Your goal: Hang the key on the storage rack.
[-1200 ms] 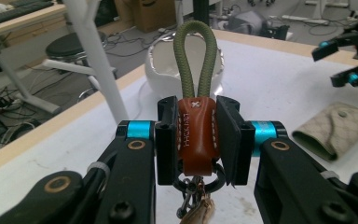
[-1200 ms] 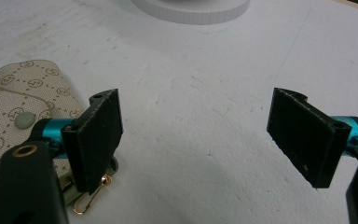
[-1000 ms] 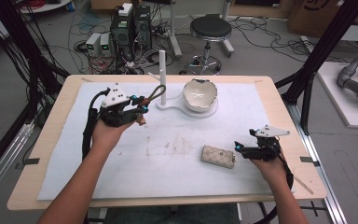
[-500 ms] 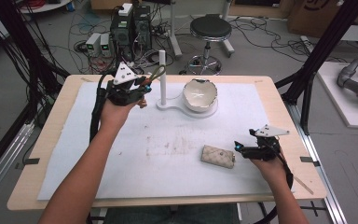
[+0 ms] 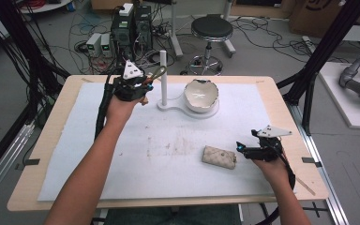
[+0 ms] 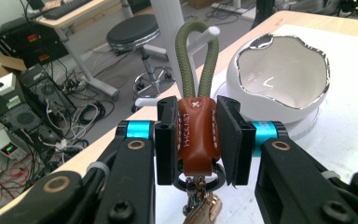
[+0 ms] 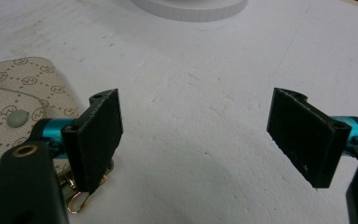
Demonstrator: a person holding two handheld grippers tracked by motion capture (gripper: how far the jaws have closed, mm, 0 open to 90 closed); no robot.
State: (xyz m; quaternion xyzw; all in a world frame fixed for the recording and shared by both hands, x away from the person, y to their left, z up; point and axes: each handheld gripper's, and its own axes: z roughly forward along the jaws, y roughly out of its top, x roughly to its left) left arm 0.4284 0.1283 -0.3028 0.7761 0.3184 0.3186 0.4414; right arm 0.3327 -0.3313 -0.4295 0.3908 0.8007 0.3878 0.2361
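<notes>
- My left gripper point(image 5: 146, 82), in the upper left of the high view, is clamped on the brown leather tab of a keychain point(image 6: 196, 128); its green cord loop point(image 6: 196, 51) stands up between the jaws and keys hang below.
- In the left gripper view the loop sits just in front of the white post point(image 5: 163, 77) of the stand point(image 5: 187, 108), near its tip but not yet over it, as far as I can judge.
- The white bowl point(image 5: 200, 94) rests on that stand's base, upper centre.
- My right gripper point(image 5: 243, 149) rests on the counter point(image 5: 56, 199) at lower right, jaws apart and holding nothing, just beside the patterned pouch point(image 5: 219, 157).
- Done: keychain picked up and brought to the post. Left: hooking the loop over it and letting go.
</notes>
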